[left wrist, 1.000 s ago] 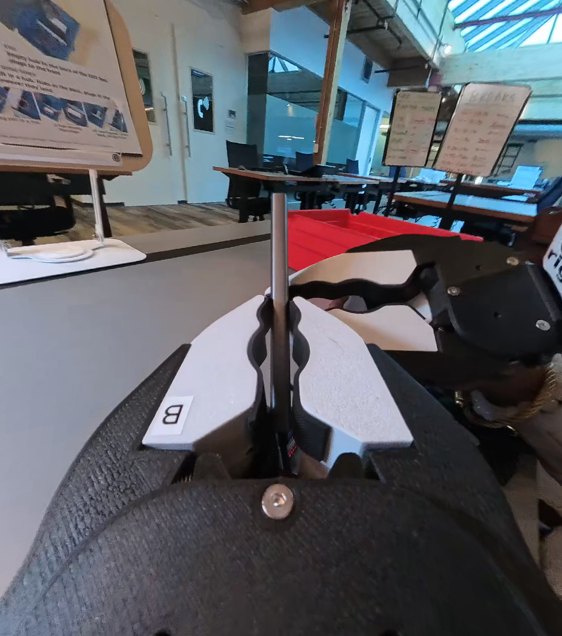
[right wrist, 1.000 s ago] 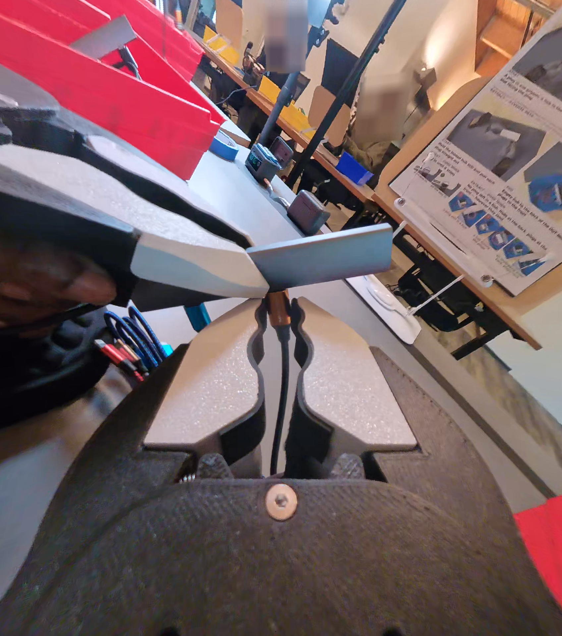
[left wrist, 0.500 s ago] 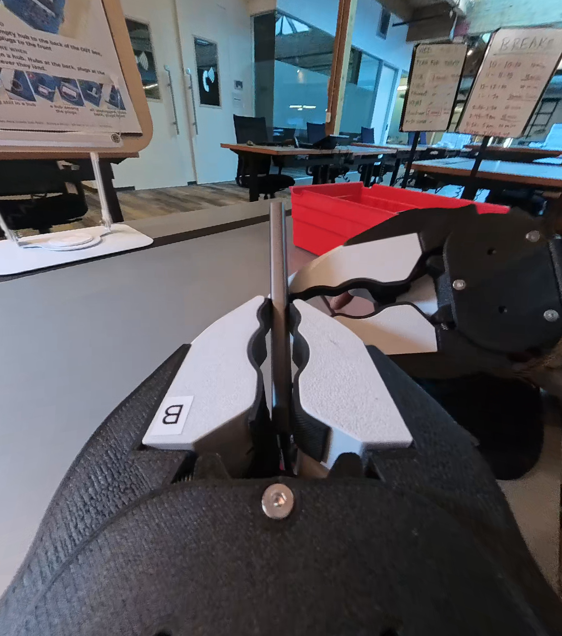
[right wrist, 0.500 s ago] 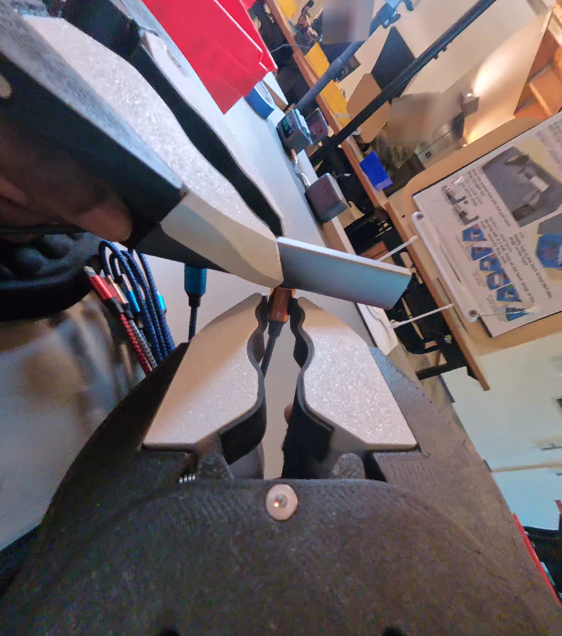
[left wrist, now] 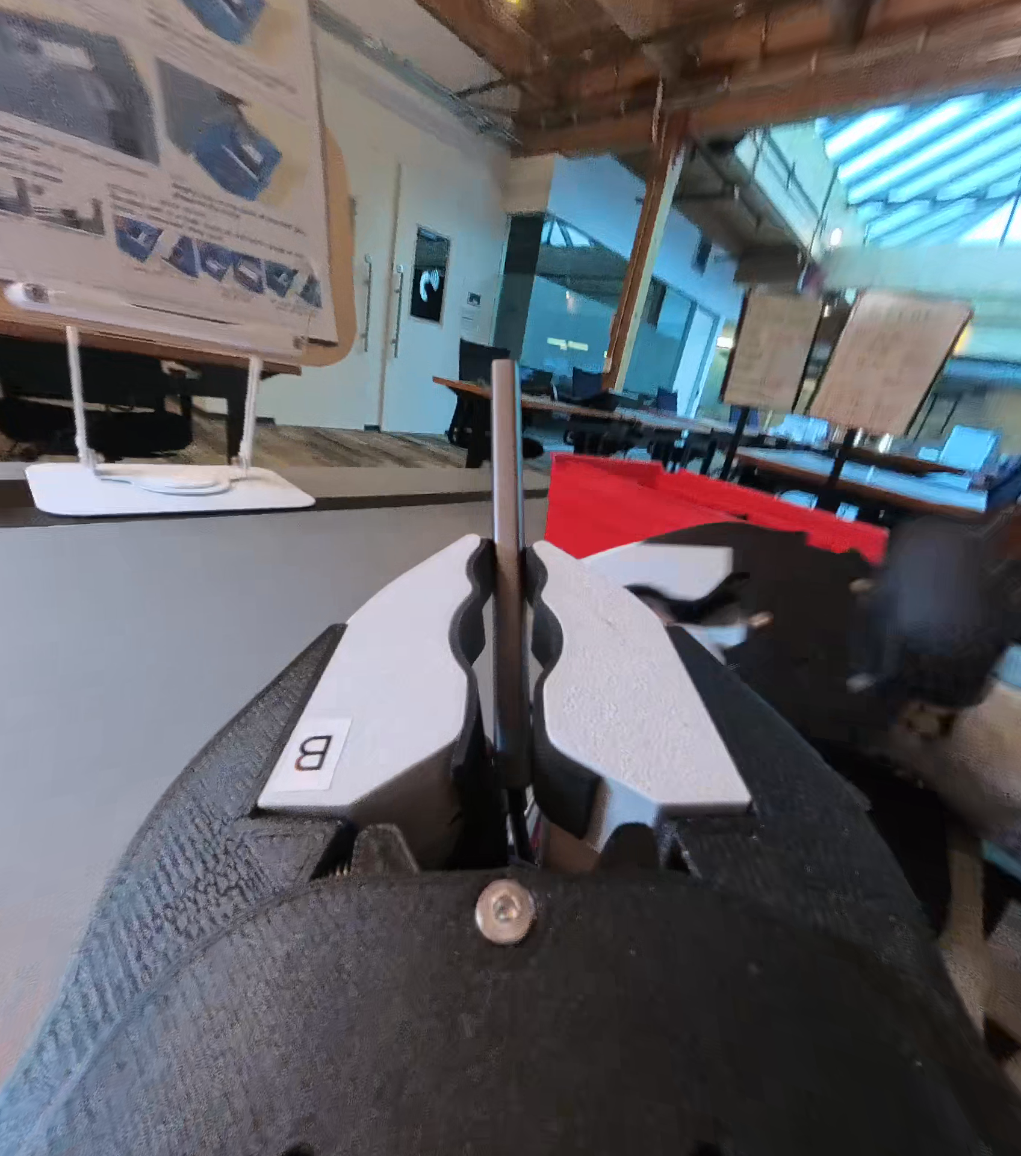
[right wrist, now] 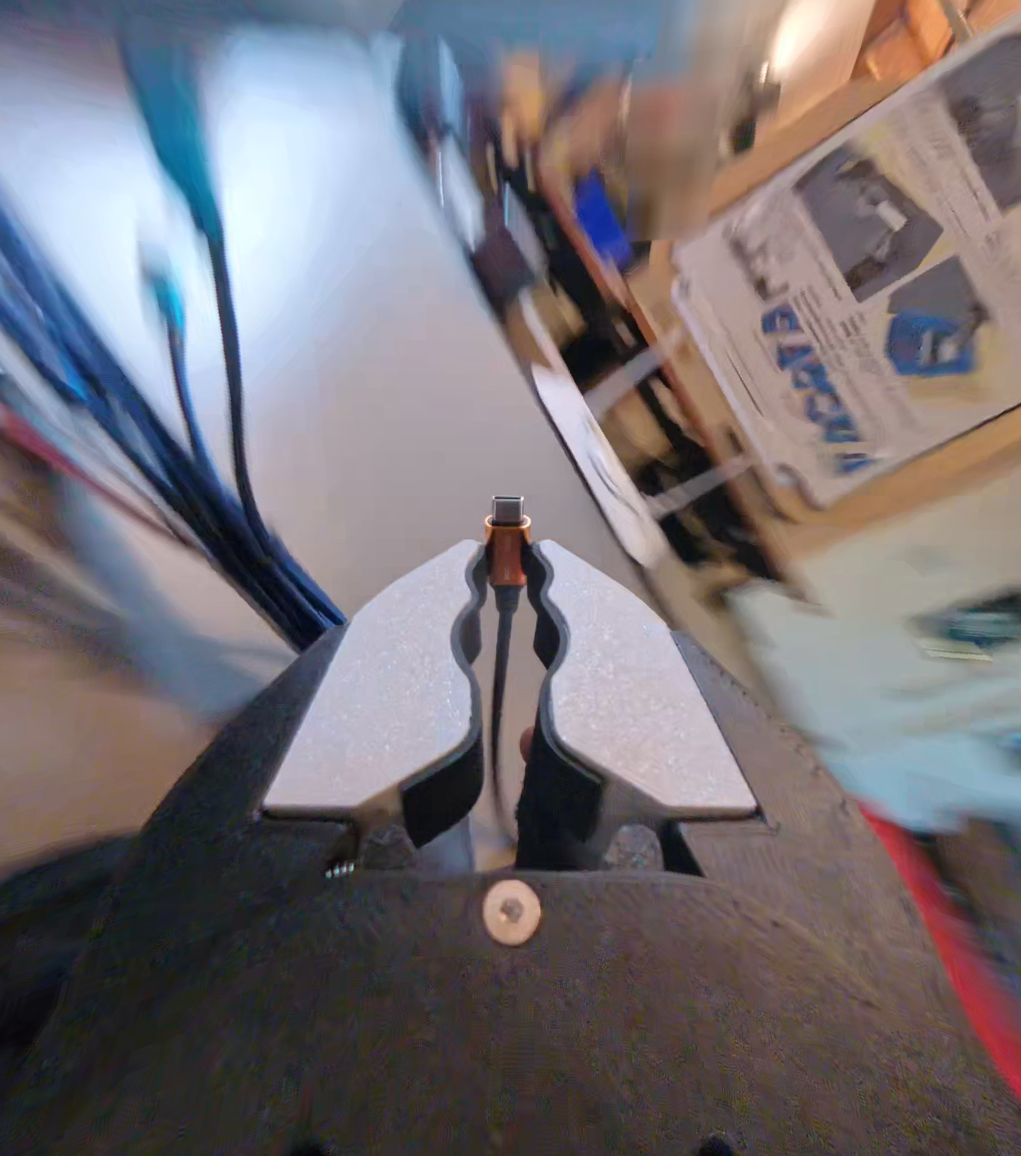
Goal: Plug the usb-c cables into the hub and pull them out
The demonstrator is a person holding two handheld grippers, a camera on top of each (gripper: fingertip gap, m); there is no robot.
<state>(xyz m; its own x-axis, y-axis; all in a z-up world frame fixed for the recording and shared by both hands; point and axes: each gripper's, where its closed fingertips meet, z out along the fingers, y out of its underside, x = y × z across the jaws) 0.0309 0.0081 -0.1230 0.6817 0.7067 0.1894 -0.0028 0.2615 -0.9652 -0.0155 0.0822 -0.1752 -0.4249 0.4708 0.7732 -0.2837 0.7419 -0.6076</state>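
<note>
- Left gripper (left wrist: 507, 550), centre of the left wrist view: clamped tight on the hub (left wrist: 505, 475), a thin dark slab seen edge-on, standing upright out of the fingertips.
- Right gripper (right wrist: 508, 547), centre of the right wrist view: pinched narrowly on the orange-collared plug (right wrist: 508, 550) of a usb-c cable (right wrist: 498, 675), bare metal tip poking past the fingertips, nothing touching it.
- Same right gripper in the left wrist view at right of centre (left wrist: 702, 600): blurred, apart from the hub.
- Spare cables (right wrist: 195, 375), blue and black, streaked down the left of the right wrist view over the grey table (left wrist: 120, 625); red bin (left wrist: 620, 507) beyond the hub, instruction board (left wrist: 120, 156) at upper left.
- Risks, as a judgement: heavy blur suggests fast motion, so a snag on the loose cables possible; plug held only by its collar, so a twist in the grip likely to spoil alignment for any re-insertion; hub gripped on a thin edge, liable to pivot under a sideways push.
- Against half a second ago: plug then seated against the hub's edge, now free with the tip exposed; hub gone from the right wrist view; right gripper drawn farther off from the hub in the left view.
</note>
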